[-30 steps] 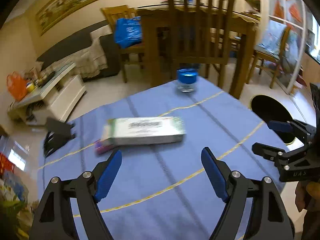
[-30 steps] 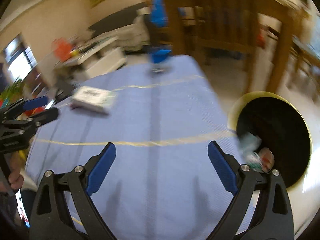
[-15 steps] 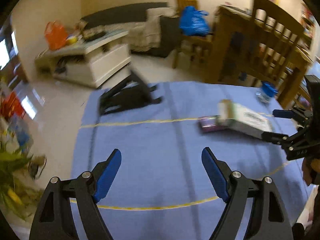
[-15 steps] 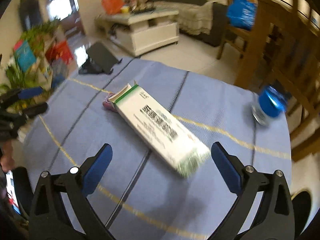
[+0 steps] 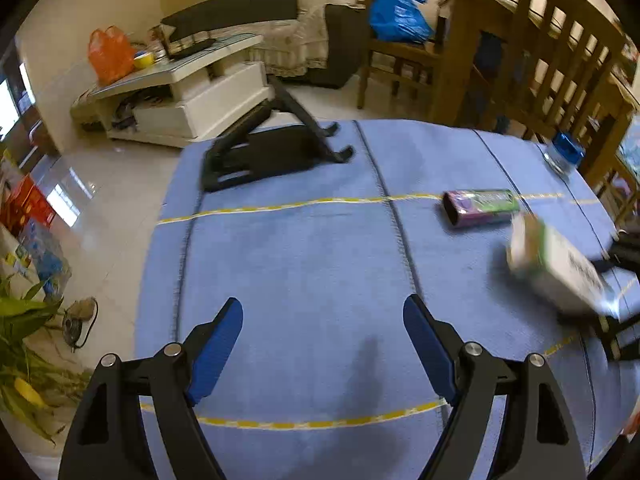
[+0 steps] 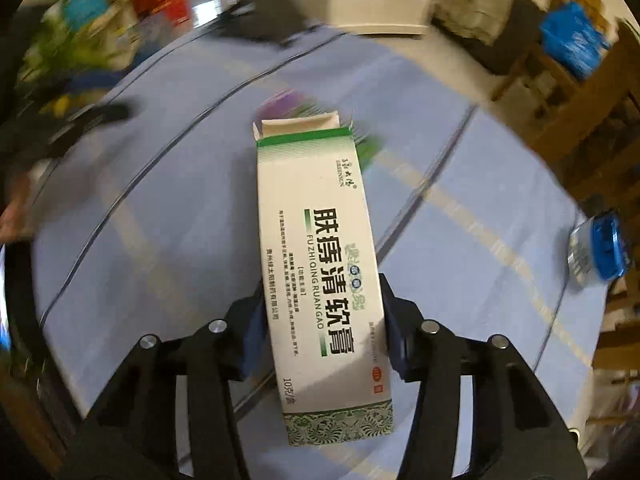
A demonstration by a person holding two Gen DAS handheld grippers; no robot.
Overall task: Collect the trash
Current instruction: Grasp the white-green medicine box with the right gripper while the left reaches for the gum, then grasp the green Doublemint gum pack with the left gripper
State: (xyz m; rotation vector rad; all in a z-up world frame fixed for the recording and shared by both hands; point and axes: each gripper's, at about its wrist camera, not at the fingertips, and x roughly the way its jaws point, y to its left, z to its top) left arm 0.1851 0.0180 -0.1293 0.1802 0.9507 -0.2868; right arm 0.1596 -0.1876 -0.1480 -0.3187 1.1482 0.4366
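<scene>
Carton (image 6: pixel 320 264) lies lengthwise in right tool (image 6: pixel 324 334), clamped, open flap forward; left tool (image 5: pixel 323 336) wide.

I count two cartons on my blue cloth-covered table (image 5: pixel 304 264): one long white-and-green cardboard box (image 6: pixel 324 276) and one small purple-and-green box (image 5: pixel 482 207). There is one clear jar with a blue lid (image 5: pixel 563 155) and one black folding stand (image 5: pixel 276 148). Across the cloth run two yellow lines. I have two grippers of black plastic, my left gripper (image 5: pixel 322 334) and my right gripper (image 6: pixel 322 332), each with two blue-padded fingers. Off the table I count one orange plastic bag (image 5: pixel 110 54), one blue plastic bag (image 5: pixel 398 12), and one white low cabinet (image 5: pixel 188 92).
</scene>
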